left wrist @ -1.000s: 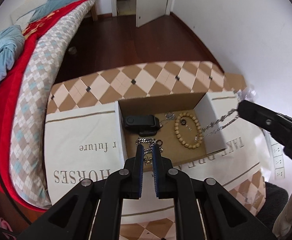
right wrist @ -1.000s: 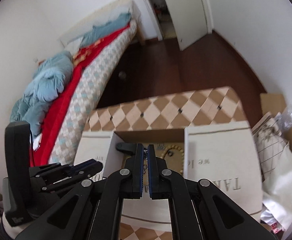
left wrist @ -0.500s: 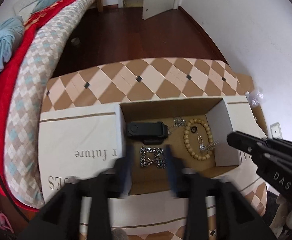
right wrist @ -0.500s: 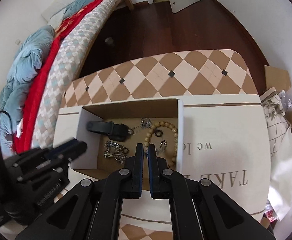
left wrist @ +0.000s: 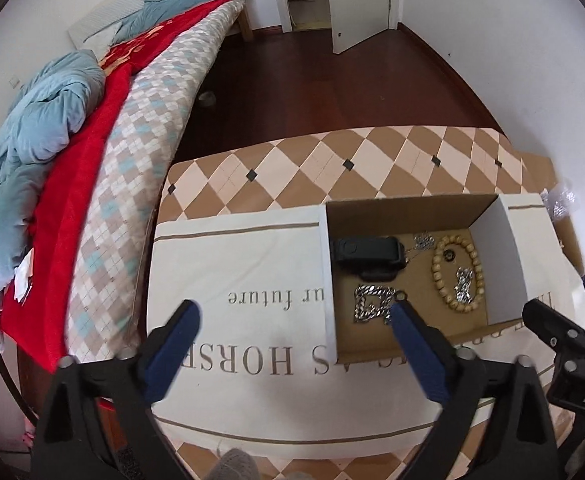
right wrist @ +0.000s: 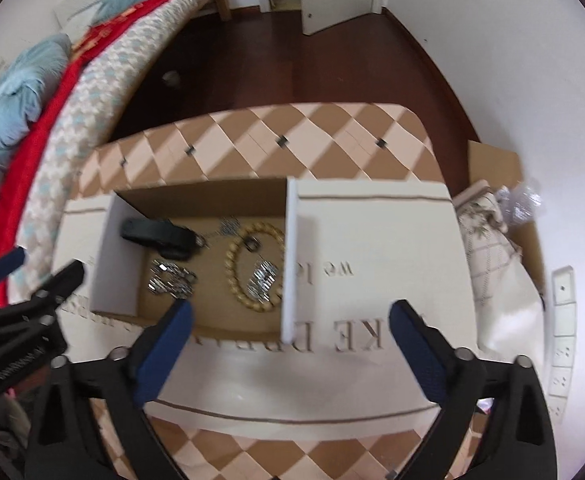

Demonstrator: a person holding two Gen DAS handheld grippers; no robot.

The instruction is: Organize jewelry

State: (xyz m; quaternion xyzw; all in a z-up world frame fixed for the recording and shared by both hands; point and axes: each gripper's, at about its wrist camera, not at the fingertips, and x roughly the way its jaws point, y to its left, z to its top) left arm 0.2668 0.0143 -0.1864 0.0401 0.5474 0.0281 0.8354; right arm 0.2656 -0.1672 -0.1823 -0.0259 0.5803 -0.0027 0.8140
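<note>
Inside the open cardboard box [left wrist: 408, 212] lie 5 pieces of jewelry: a wooden bead bracelet [left wrist: 457, 273] ringing a small silver chain [left wrist: 463, 284] and a dark ring [left wrist: 449, 256], a chunky silver chain [left wrist: 372, 303] near the front wall, and a thin pendant necklace [left wrist: 422, 241] beside a black case [left wrist: 366, 250] (its contents hidden). The box sits between 2 cream flaps printed with lettering on a diamond-patterned table [left wrist: 292, 176]. Both the left gripper [left wrist: 294, 316] and the right gripper [right wrist: 290, 320] hang above the near flap, jaws spread wide and holding nothing.
</note>
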